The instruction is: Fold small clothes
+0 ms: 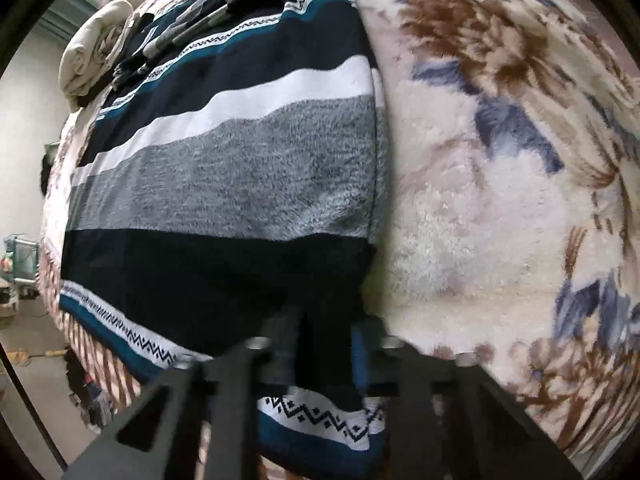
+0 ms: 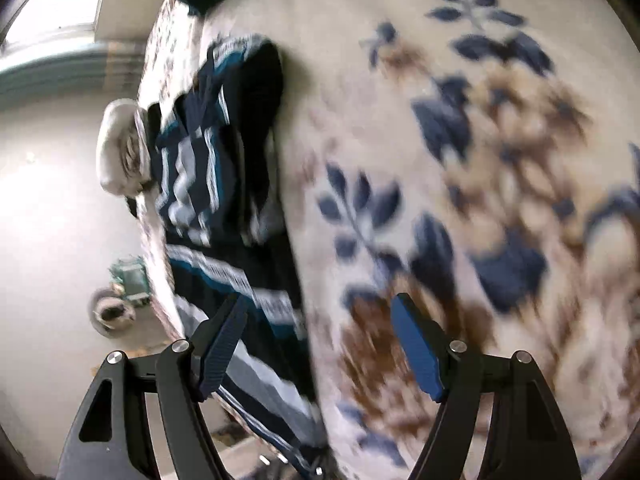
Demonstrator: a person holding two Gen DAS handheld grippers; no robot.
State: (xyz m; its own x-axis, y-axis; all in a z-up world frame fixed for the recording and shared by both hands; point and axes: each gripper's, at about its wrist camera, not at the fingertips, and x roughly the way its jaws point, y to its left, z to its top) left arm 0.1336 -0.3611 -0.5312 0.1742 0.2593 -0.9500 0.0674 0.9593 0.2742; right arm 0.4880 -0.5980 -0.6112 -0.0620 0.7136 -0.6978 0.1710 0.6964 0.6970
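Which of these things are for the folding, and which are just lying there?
For the folding:
- striped garment, spread flat
- left gripper, shut on its near edge
- right gripper, open
- crumpled striped clothes beyond it, probably next

Just lying about:
- flowery blanket underneath
- rolled cream cloth at the far edge
- green thing on the floor

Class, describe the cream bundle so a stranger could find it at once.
Start at the floral blanket and cross the striped garment to its far end. The cream bundle sits there at the blanket's edge: plain, rolled, the only unpatterned cloth.
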